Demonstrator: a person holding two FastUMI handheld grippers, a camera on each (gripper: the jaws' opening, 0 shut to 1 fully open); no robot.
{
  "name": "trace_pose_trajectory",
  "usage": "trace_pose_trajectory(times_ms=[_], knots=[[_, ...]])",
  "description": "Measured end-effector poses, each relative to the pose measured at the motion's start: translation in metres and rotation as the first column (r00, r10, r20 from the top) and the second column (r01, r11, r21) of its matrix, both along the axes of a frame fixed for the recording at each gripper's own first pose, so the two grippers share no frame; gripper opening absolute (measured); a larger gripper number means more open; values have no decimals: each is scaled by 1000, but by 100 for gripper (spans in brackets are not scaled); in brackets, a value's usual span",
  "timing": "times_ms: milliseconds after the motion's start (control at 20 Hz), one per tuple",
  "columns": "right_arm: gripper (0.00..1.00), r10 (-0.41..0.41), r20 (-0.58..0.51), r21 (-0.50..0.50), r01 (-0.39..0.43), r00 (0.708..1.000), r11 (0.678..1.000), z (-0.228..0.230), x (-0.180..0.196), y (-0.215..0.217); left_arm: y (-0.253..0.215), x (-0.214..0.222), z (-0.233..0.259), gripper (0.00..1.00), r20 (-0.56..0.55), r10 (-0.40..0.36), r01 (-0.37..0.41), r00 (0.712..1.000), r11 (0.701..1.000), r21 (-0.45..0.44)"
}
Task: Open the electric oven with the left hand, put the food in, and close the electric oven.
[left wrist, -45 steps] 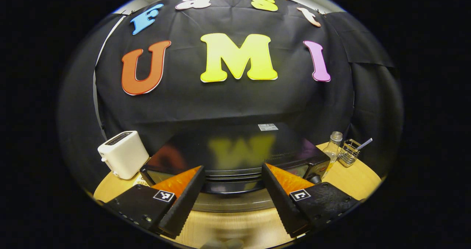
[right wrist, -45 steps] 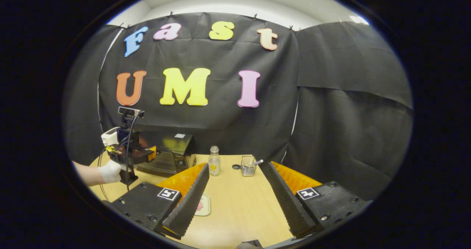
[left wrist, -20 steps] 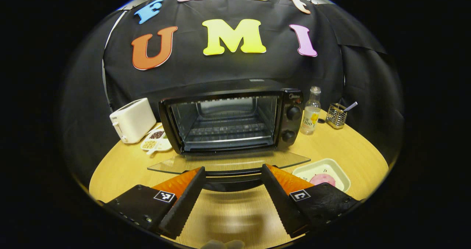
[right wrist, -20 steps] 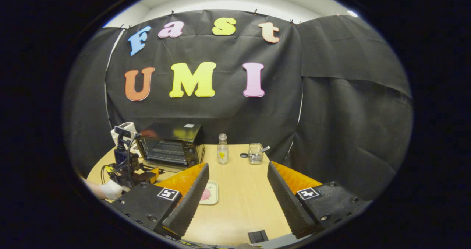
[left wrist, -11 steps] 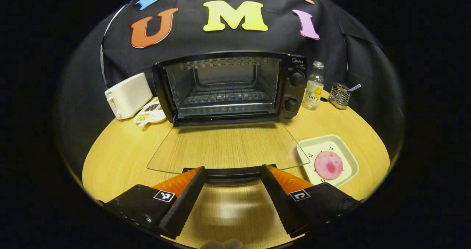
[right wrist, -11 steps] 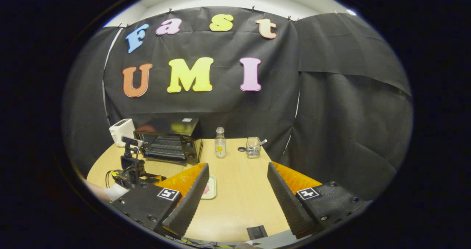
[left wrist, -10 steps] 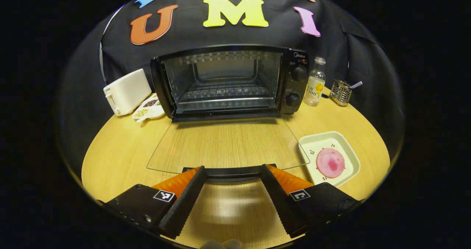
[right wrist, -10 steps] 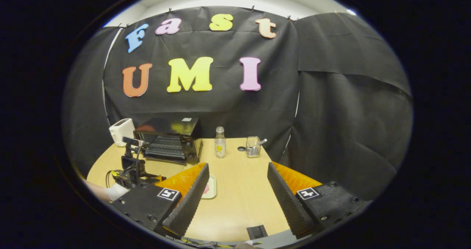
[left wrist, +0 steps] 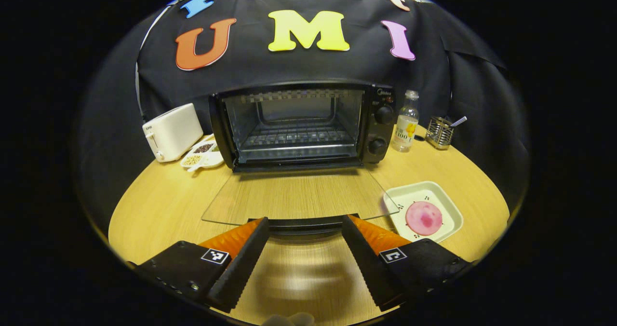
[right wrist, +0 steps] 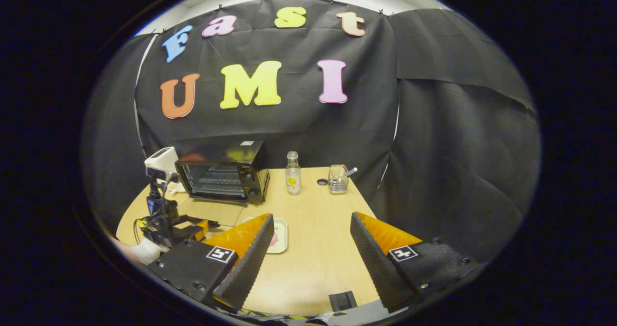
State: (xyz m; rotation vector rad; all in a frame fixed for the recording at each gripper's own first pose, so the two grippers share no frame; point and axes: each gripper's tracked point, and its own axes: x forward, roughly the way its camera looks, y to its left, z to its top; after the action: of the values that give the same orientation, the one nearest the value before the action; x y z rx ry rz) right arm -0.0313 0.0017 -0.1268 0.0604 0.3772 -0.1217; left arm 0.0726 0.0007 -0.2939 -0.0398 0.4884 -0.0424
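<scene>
The black electric oven stands open at the back of the table, its wire rack bare. Its glass door lies flat toward me. My left gripper is open, one finger on each side of the door handle, not pressing it. A pink round food lies in a white dish right of the door. In the right gripper view, my right gripper hangs open over the table, the dish just past its left finger. The oven and left gripper show at far left.
A white toaster and a small dish of grains sit left of the oven. A clear bottle and a wire holder stand to its right. The round wooden table drops off near me.
The oven door swung from shut to flat open as my left gripper drew the handle down and back. My right gripper drifted slightly and stayed open.
</scene>
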Motion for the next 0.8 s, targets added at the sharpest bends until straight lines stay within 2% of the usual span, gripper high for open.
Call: trace_pose_trajectory(times_ms=[250,300,350,550,700,800], knots=[[96,44,-61,-21,-45,997,999,-31,33,1,13,-32,59,97,127,-28,24,992,999,32],[96,56,-73,-19,-57,996,998,-42,42,2,16,-41,68,100,139,-26,22,990,999,30],[96,65,-94,-10,-66,994,998,-51,49,3,19,-50,78,97,145,-17,13,989,1000,28],[96,112,-160,33,-108,981,994,-92,89,12,40,-74,123,96,193,65,-67,979,998,4],[98,167,-233,51,-160,958,986,-128,116,23,61,-87,155,97,232,132,-139,964,990,14],[89,199,-286,91,-181,937,979,-151,131,32,69,-96,171,96,249,157,-167,956,986,21]])
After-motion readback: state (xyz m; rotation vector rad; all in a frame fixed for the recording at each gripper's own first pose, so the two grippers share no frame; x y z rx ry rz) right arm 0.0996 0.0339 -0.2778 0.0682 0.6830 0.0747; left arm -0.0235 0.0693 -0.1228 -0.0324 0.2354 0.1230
